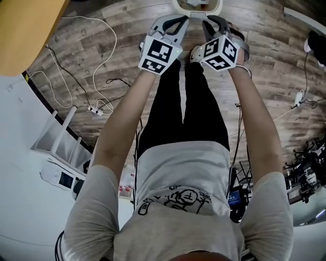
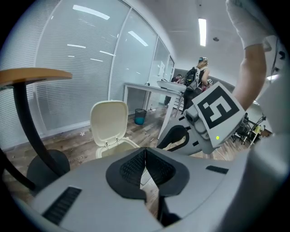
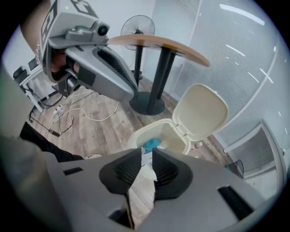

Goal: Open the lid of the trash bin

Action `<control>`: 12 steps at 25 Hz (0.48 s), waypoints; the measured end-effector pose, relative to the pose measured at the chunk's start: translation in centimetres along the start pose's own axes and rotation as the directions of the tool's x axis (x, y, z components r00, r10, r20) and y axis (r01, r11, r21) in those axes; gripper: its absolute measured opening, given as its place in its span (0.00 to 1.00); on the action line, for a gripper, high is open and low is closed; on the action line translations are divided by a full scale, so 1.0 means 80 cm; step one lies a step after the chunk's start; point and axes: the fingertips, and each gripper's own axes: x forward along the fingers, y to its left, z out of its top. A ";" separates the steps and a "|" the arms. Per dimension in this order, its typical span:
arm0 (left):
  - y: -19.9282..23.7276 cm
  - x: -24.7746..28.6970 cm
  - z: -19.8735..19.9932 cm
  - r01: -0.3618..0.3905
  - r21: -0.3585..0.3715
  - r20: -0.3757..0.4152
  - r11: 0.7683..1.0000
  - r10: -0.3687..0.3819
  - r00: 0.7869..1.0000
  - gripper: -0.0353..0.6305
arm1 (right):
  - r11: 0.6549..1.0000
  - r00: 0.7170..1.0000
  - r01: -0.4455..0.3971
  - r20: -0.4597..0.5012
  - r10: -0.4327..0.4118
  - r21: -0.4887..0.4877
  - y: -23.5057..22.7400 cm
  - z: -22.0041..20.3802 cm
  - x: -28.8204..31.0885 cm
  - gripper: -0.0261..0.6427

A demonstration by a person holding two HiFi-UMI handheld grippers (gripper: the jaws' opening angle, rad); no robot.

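The cream trash bin (image 3: 159, 134) stands on the wood floor with its lid (image 3: 200, 110) swung up and back. Something blue (image 3: 152, 144) lies inside it. In the left gripper view the raised lid (image 2: 109, 119) shows above the bin's rim. In the head view only the bin's edge (image 1: 197, 5) shows at the top. My left gripper (image 2: 145, 153) hovers above and short of the bin, shut on nothing. My right gripper (image 3: 146, 155) hangs over the bin's near rim with a narrow gap between its pads and nothing in it. Both grippers (image 1: 179, 23) (image 1: 210, 23) are side by side.
A round table with an orange top (image 3: 158, 44) on a black pedestal stands left of the bin, a fan (image 3: 139, 25) behind it. White cables (image 1: 97, 76) run over the floor. A white rack (image 1: 58, 142) is at my left. A small blue bin (image 2: 140, 116) and a person (image 2: 199, 74) are farther off.
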 end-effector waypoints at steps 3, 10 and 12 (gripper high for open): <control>-0.002 -0.023 0.035 -0.016 -0.008 0.039 1.000 0.016 0.999 0.08 | 0.997 0.999 0.038 0.029 -0.040 0.069 -0.020 0.012 -0.042 0.15; -0.010 -0.064 0.122 -0.042 -0.003 0.118 0.999 0.042 0.992 0.08 | 0.976 0.988 0.102 0.091 -0.121 0.191 -0.062 0.049 -0.126 0.14; -0.020 -0.083 0.150 -0.038 -0.012 0.149 0.999 0.039 0.988 0.08 | 0.969 0.984 0.113 0.111 -0.139 0.218 -0.069 0.060 -0.155 0.13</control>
